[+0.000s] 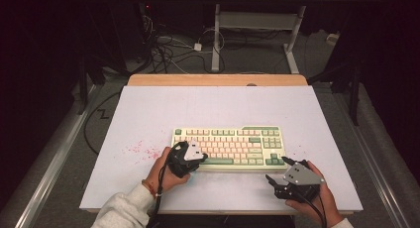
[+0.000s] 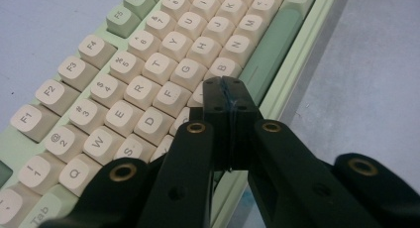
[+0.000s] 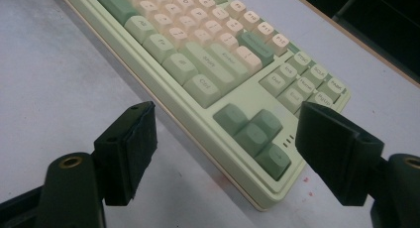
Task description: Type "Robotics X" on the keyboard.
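we take this for a lab: a white-topped table point(image 1: 148, 114) under a fixed camera, tangled cables point(image 1: 166, 47) on grey floor, a bare desk frame point(image 1: 257, 20) behind, dark surroundings.

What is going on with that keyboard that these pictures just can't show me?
- Left gripper view: the shut left gripper covers the keys beneath its tips, so whether one is pressed stays unclear.
- High view: keyboard legends are too small to read.
- Right gripper view: far key rows run past the top edge.
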